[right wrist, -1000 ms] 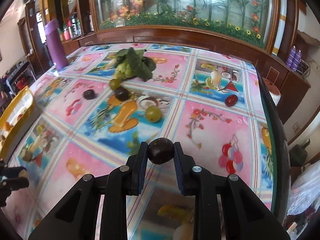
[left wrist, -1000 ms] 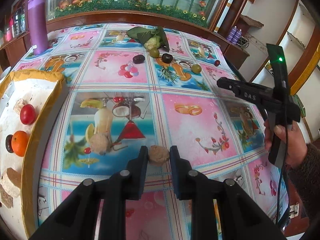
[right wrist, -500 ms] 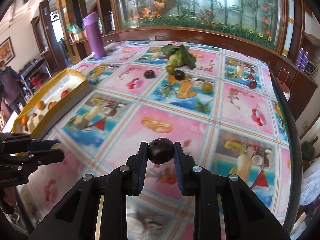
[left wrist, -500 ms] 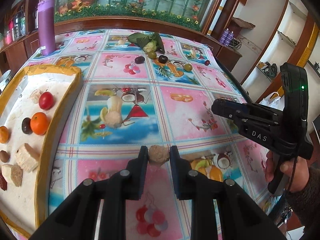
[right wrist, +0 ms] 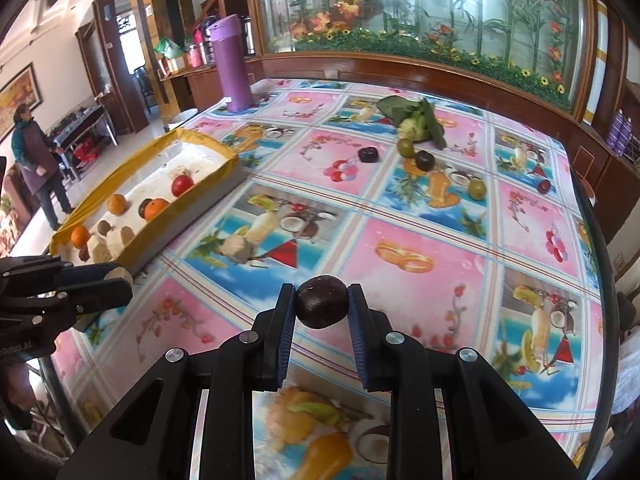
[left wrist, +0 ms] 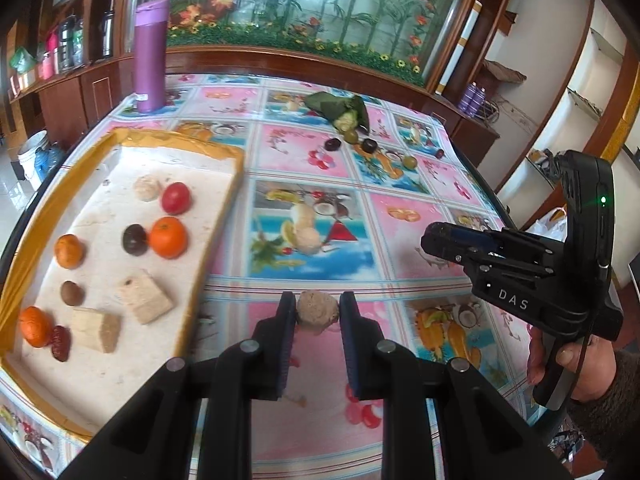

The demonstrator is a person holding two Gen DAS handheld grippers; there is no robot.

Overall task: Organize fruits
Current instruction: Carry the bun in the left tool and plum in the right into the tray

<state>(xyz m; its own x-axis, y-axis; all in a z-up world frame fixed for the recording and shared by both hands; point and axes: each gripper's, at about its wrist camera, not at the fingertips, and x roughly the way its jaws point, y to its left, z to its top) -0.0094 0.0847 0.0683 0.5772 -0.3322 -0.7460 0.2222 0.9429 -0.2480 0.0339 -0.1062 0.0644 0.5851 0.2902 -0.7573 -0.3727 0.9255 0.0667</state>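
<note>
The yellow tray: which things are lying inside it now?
Inside the yellow tray: three oranges, a red tomato, dark and brown fruits, pale blocks. The near corner is hidden by the left gripper.

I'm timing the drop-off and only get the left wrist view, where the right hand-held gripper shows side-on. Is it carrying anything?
Observer: Yes. The right hand-held gripper is shut on a dark round fruit, held above the tablecloth.
Operator: Good. My left hand-held gripper has the tan fruit. Is anyone near the yellow tray?
Observer: A person in a dark top stands on the floor beyond it, away from the table.
</note>
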